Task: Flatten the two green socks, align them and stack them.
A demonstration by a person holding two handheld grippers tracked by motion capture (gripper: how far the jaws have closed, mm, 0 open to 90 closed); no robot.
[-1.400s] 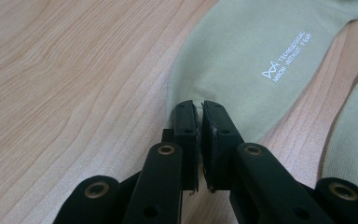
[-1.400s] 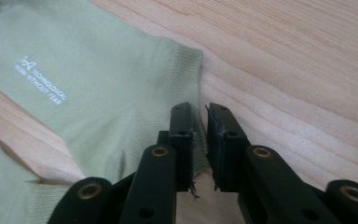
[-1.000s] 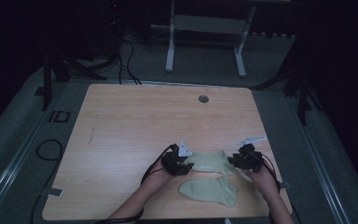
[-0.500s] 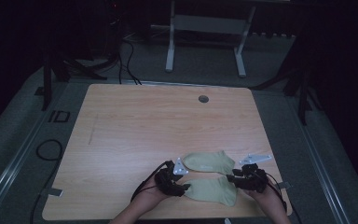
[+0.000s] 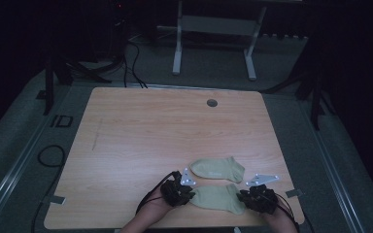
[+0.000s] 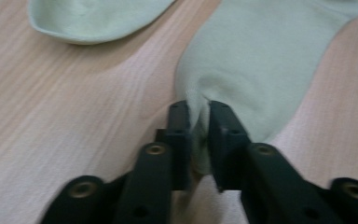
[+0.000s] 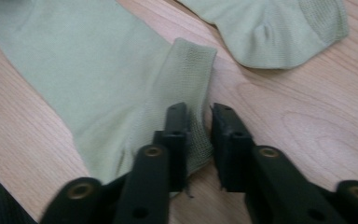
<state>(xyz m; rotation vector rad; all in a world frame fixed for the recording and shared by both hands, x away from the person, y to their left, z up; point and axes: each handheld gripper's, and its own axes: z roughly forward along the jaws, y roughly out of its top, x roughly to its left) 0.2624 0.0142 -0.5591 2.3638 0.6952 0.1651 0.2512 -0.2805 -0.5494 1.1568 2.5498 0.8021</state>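
The left tool (image 5: 177, 190) is pinching one end of the near sock (image 5: 216, 198), its jaws having just been closing onto a bunched fold of fabric, while the right tool (image 5: 258, 198) is gripping the ribbed cuff at the other end, its jaws likewise having just been narrowing, though the cloth seems to be pressed mainly against one pad. With both ends taken, the grasp is probably done and the lifting or pairing is still waiting; the second sock (image 5: 217, 168) is lying flat just beyond both tools on the tabletop (image 5: 141, 131), untouched.
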